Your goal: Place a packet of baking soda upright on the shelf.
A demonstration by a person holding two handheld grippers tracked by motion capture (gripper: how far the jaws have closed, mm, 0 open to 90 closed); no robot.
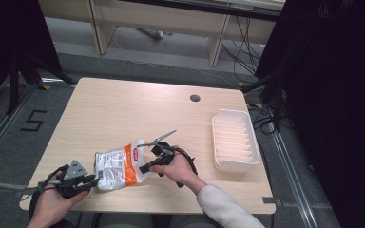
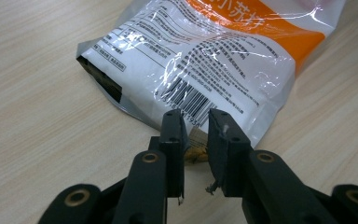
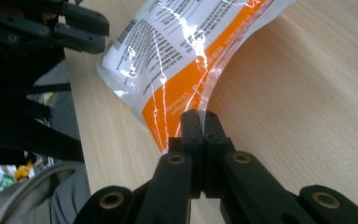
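Observation:
A white and orange snack bag (image 1: 119, 166) (image 2: 205, 60) (image 3: 177, 51) lies flat on the wooden table (image 1: 133, 109) near its front edge. My right gripper (image 1: 144, 168) (image 3: 199, 114) is shut on the clear seam at the bag's orange end. At the bag's white end is my left gripper (image 1: 94, 179) (image 2: 196, 121). Its jaws stand a little apart, with the bag's barcode edge just at their tips. The left gripper (image 3: 98, 28) also appears far off in the right gripper view, beside the bag's white corner.
A white ribbed tray (image 1: 233, 114) stands at the table's right side. A round cable hole (image 1: 195, 98) is near the far edge. Bare tabletop stretches behind the bag. Cables and dark curtains lie beyond the table.

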